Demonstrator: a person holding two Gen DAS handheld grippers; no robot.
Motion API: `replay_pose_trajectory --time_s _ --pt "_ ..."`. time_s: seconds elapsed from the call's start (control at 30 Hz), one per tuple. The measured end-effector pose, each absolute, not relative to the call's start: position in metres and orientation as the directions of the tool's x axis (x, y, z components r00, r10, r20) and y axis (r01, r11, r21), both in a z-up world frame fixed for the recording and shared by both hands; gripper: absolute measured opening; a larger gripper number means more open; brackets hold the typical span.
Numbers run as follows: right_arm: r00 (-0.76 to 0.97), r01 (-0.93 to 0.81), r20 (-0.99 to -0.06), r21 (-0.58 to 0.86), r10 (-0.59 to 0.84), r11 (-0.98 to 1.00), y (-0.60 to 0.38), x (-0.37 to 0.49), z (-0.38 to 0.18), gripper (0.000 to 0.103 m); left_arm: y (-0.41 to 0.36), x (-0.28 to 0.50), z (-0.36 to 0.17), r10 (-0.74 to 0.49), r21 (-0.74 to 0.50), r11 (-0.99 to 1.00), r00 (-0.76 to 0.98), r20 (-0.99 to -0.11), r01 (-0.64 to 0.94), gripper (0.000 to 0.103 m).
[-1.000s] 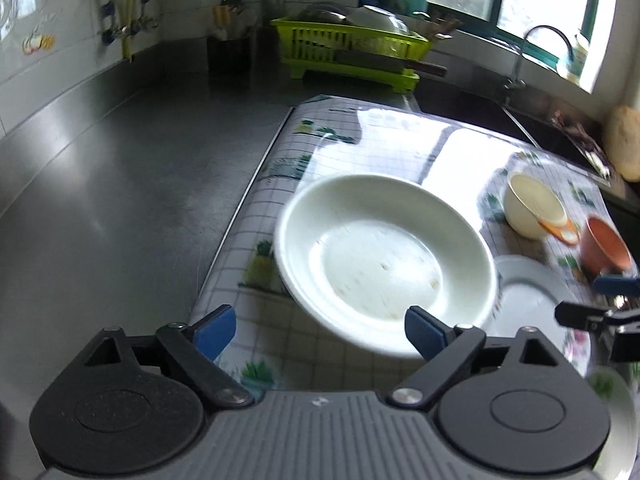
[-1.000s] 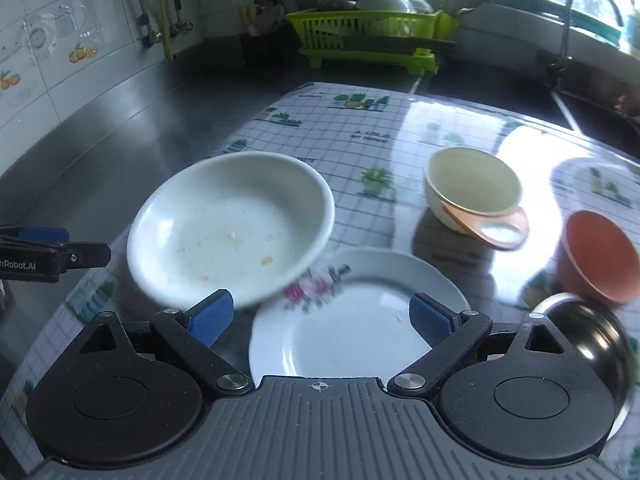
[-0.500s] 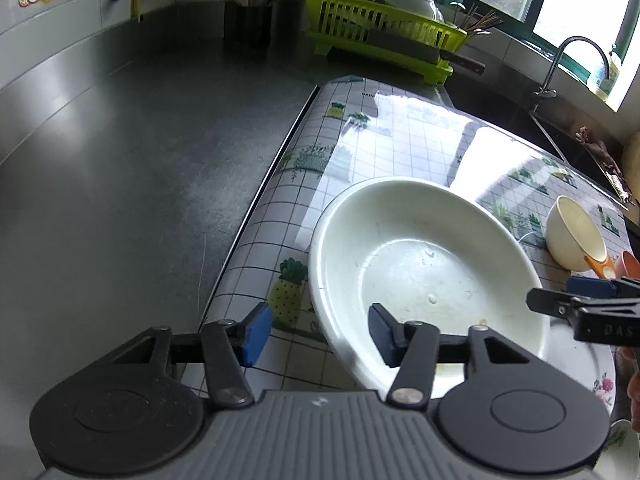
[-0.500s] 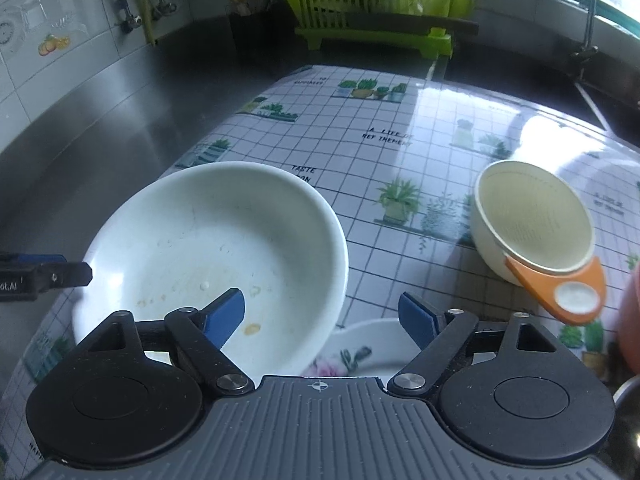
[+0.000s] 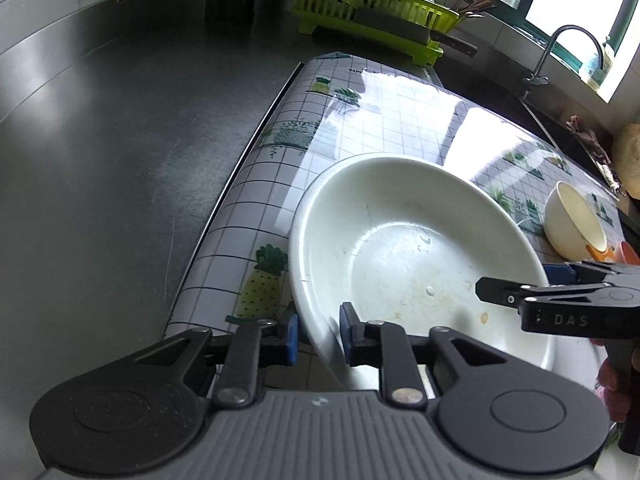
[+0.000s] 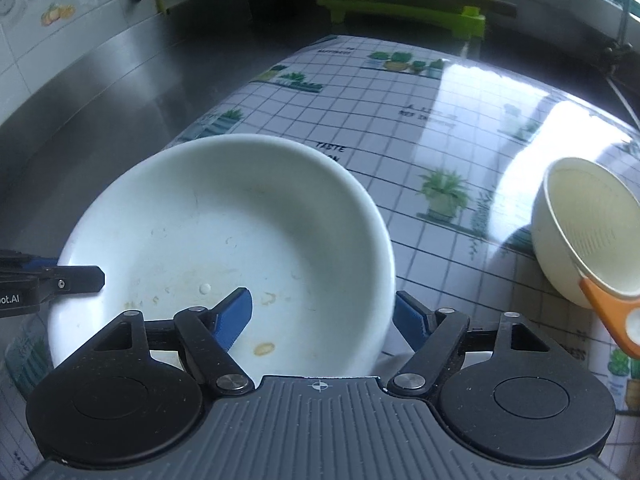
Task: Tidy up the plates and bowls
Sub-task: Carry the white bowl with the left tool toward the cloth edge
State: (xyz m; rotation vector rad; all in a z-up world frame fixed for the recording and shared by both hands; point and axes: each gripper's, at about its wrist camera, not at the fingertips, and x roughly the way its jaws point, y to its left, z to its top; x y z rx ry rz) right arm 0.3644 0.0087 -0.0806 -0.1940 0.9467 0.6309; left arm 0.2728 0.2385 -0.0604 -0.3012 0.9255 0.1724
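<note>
A large white deep plate (image 5: pixel 416 248) with food specks sits tilted on the tiled-pattern mat; it also shows in the right wrist view (image 6: pixel 224 240). My left gripper (image 5: pixel 318 334) is shut on the plate's near-left rim, one blue pad outside and one inside. My right gripper (image 6: pixel 324 314) is open and straddles the plate's right rim, left finger inside the plate, right finger outside. The right gripper also shows in the left wrist view (image 5: pixel 560 292) over the plate's right side. A cream bowl with an orange handle (image 6: pixel 592 240) stands to the right.
The mat (image 5: pixel 400 120) covers a dark steel counter (image 5: pixel 120 140). A green dish rack (image 5: pixel 372 4) with dishes stands at the back. A sink tap (image 5: pixel 560 48) is at the far right. An orange cup (image 5: pixel 628 252) peeks out beside the cream bowl (image 5: pixel 572 220).
My left gripper has closed onto the white plate's rim. My right gripper has moved forward so its fingers straddle the plate's right rim. The flowered plate has dropped out of view.
</note>
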Motion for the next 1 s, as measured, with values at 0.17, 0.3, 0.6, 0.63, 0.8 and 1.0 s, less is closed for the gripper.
replay_pose_trajectory --time_s 0.17,0.3,0.6,0.63,0.8,1.0 --pt "0.439 -0.592 -0.807 0.072 0.395 0.803 0.016 0.360 -0.082 0.078 0.237 0.270 -0.061 0.019 -0.178 0.947 0.598 -0.801 -0.269 0.018" --pt "0.443 -0.598 -0.809 0.055 0.387 0.800 0.017 0.354 -0.080 0.077 0.234 0.266 -0.059 0.035 -0.157 0.952 0.604 -0.796 -0.263 0.018" --pt "0.474 -0.629 -0.793 -0.001 0.383 0.777 0.015 0.321 -0.065 0.077 0.230 0.236 -0.045 0.040 -0.155 0.951 0.606 -0.794 -0.266 0.020" --pt "0.479 -0.632 -0.787 -0.001 0.389 0.775 0.014 0.316 -0.063 0.077 0.228 0.230 -0.044 0.041 -0.153 0.952 0.606 -0.794 -0.266 0.020" --pt "0.482 -0.641 -0.779 -0.002 0.401 0.768 0.006 0.289 -0.052 0.077 0.217 0.200 -0.034 0.052 -0.147 0.951 0.607 -0.793 -0.273 0.020" --pt "0.492 -0.656 -0.771 -0.023 0.404 0.755 -0.007 0.243 -0.043 0.077 0.198 0.154 -0.020 0.073 -0.131 0.951 0.613 -0.787 -0.281 0.020"
